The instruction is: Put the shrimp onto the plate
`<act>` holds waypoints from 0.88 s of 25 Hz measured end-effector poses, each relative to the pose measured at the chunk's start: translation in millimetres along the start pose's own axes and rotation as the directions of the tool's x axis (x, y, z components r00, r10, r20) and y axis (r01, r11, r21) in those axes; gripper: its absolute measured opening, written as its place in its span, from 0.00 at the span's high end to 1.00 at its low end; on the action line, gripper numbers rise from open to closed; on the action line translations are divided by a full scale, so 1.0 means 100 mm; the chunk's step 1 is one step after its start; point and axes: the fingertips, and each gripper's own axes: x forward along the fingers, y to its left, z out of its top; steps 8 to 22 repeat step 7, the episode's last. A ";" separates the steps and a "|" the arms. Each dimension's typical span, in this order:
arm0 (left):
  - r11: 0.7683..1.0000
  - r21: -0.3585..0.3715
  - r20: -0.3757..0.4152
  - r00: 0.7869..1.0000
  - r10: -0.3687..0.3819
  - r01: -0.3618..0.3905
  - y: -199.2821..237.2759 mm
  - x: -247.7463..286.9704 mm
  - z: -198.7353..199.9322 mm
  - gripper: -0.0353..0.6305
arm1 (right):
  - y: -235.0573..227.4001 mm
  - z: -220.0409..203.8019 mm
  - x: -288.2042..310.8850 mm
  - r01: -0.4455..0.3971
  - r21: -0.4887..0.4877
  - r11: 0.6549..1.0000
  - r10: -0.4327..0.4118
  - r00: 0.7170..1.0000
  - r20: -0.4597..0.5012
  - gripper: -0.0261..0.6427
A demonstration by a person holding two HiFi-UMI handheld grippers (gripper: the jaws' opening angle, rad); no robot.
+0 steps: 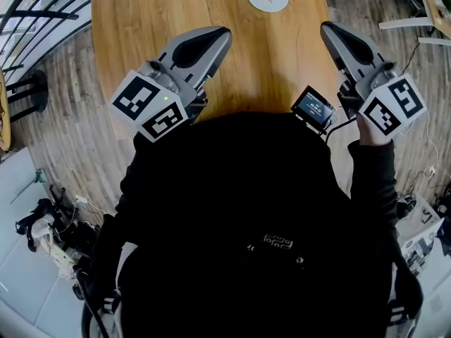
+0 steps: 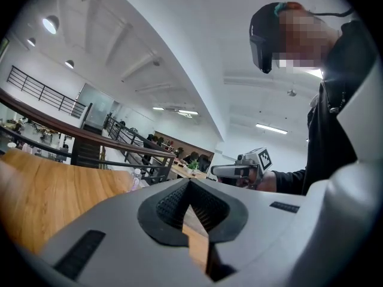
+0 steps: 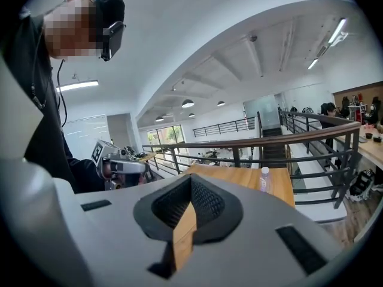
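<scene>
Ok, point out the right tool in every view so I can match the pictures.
Head view: the right tool is at upper right, its tip at the table's right edge.
Left gripper view: the right tool shows small and side-on, just right of centre.
Right gripper view: the right tool fills the bottom centre, its own jaws shut.
Shared landmark: the wooden table, which is in all three views.

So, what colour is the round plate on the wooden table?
The round plate is white; the head view shows it best.
</scene>
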 end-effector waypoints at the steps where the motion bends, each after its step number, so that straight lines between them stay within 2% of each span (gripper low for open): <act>1: 1.000 0.001 -0.008 1.000 0.003 -0.003 0.01 -0.03 -0.06 0.94 | 0.02 -0.04 0.02 0.000 -0.004 1.000 0.000 1.000 0.001 0.94; 7: 0.998 -0.035 -0.002 0.999 0.047 -0.047 0.08 -0.16 -0.11 0.94 | 0.09 -0.02 0.03 -0.009 -0.057 0.998 0.008 1.000 -0.012 0.93; 22: 0.998 -0.035 -0.002 0.999 0.047 -0.047 0.08 -0.16 -0.11 0.94 | 0.09 -0.02 0.03 -0.009 -0.057 0.998 0.008 1.000 -0.012 0.93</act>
